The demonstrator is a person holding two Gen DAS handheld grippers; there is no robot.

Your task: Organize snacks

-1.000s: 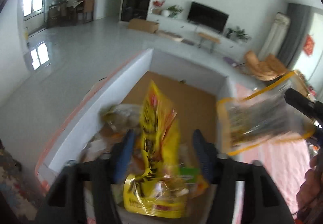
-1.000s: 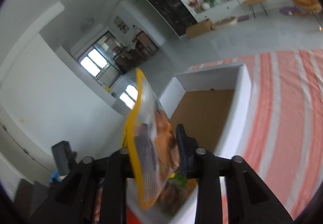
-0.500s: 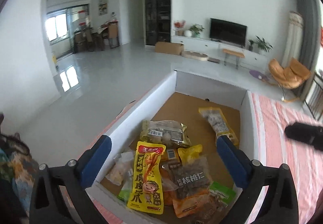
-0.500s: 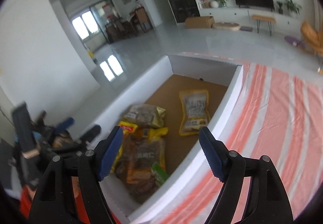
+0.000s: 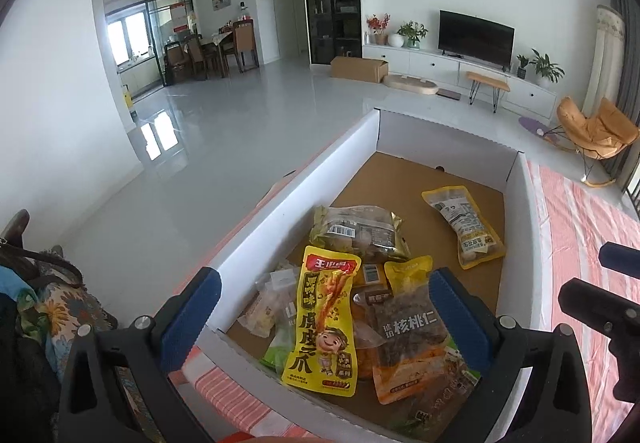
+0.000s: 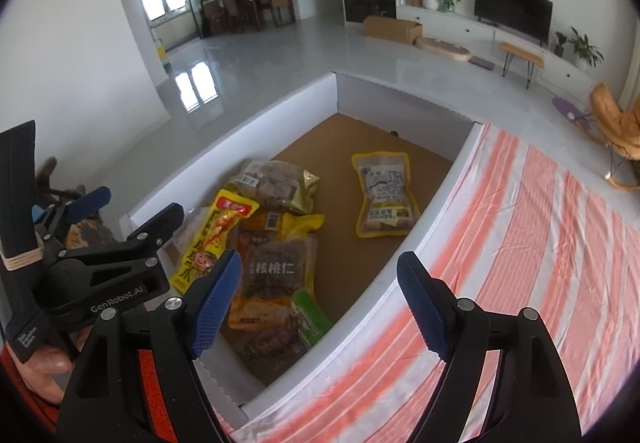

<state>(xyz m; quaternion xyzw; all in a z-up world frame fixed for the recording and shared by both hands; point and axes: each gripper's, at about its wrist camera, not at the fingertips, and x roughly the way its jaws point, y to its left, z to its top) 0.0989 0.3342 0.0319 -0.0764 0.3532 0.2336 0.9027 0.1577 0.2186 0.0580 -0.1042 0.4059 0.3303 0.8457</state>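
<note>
having dropped both packets into the white box (image 5: 280,203), your left gripper (image 5: 326,299) gapes empty; your right gripper (image 6: 320,287) is opening, empty too.

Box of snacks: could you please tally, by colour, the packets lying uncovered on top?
Yellow: 2 (tall packet, lone packet)
Gold: 1 (gold packet)
Dark brown: 1 (walnut packet)
Total: 4; others lie half buried in the box and go uncounted.
</note>
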